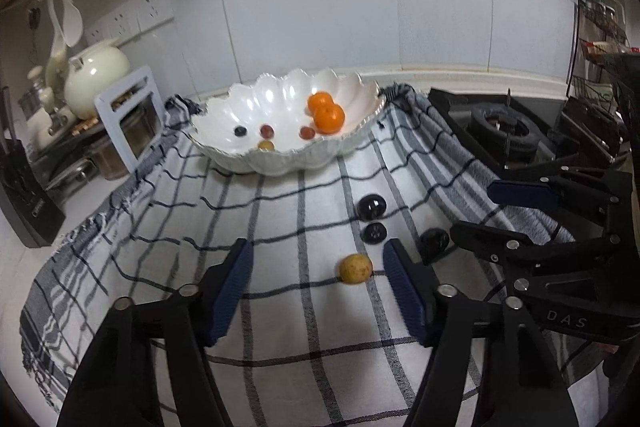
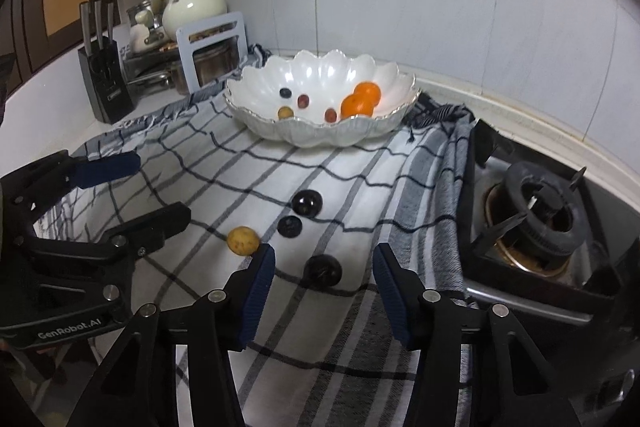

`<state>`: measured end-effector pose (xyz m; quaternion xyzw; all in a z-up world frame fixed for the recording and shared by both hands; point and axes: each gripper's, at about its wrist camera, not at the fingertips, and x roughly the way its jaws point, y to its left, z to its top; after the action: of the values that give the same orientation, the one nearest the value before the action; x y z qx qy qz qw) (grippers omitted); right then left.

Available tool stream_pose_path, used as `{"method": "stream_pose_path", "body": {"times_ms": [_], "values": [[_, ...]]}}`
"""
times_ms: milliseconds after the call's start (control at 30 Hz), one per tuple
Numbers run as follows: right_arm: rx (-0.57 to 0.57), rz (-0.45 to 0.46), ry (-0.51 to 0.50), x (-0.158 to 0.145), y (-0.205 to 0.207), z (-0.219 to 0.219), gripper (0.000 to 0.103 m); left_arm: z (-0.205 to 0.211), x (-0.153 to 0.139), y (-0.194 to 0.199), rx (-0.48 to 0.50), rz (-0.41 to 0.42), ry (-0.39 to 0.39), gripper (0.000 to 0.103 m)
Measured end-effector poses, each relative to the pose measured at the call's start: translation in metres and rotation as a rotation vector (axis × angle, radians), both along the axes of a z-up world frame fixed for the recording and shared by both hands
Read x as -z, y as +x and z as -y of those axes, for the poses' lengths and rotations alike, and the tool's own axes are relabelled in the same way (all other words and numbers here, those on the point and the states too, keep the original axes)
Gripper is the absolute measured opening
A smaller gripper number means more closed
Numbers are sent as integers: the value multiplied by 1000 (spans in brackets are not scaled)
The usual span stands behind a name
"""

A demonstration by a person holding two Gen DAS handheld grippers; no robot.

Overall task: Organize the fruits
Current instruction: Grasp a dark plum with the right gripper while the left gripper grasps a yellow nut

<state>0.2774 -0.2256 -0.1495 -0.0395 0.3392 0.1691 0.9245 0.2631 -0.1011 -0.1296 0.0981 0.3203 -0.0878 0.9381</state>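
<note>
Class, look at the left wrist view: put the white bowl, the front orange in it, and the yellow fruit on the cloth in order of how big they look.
1. Bowl, clearly largest.
2. Front orange.
3. Yellow fruit, nearly the same and nearer the camera, so that order is unsure.

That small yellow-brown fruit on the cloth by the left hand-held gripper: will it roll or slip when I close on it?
The yellow-brown fruit looks round, so a nudge would probably roll it. The checked cloth under it may damp that somewhat. The left hand-held gripper is open, with the fruit nearer one finger; an off-centre squeeze might push it aside.
</note>
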Motion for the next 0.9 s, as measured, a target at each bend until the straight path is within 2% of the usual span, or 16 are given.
{"method": "stream_pose_path", "body": {"times_ms": [433,633,900], "values": [[-17,-91,23,27,26,-3,41,7,33,27,50,-92,-25,53],[-17,-128,46,37,35,0,38,13,44,36,58,-119,-19,50],[-21,-165,69,47,43,1,36,17,54,44,68,-160,-22,43]]}}
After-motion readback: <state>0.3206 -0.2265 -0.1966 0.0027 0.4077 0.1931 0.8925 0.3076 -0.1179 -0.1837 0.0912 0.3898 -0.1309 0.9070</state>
